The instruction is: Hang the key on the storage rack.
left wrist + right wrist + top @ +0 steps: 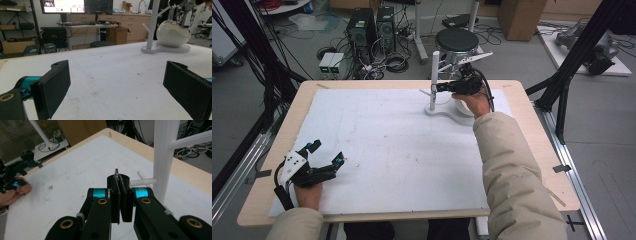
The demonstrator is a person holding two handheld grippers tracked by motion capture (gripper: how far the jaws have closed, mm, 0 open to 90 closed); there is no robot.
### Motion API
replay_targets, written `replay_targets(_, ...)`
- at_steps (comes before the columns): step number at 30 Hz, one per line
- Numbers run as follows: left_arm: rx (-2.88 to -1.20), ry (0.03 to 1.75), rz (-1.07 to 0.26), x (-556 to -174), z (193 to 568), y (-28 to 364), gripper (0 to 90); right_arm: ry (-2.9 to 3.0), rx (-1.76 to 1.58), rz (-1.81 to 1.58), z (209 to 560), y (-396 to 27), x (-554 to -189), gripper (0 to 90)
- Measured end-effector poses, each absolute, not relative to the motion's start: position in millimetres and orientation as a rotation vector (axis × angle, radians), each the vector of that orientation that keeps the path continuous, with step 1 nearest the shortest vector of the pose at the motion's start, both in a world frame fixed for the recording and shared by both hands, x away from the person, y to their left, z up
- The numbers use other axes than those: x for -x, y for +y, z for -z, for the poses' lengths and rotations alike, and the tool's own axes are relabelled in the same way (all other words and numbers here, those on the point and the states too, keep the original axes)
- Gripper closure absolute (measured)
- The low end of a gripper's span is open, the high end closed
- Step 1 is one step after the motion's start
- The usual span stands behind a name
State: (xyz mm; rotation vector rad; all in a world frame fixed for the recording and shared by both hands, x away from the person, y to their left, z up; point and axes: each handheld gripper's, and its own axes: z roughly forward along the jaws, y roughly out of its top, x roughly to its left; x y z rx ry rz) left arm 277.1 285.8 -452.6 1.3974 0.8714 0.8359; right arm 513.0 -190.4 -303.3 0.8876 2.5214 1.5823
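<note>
White bench (377, 150) surface bare across left, centre and near edge, open passage there, sole obstacles at far right: upright white pegged stand (434, 80) on its base, white bowl (172, 33) just beside it, right claw (438, 88) touching stand

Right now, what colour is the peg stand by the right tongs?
White, post and base alike; the stand shows best in the left gripper view.

Thin metal bit (116, 173) pinched in the right tool (121, 195), too small to tell what it is, white post (165, 150) cut off at the top edge, white bowl (460, 106) mostly hidden behind the hand (477, 102)
</note>
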Motion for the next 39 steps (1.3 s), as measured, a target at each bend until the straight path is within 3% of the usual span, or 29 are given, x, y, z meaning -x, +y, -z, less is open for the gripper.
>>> replay_targets(39, -1.404, 0.875, -0.829, -277.2, 452.3, 286.6, 7.8, 2.407, -0.993, -1.455, 317.4, -189.5, -525.8, 84.6)
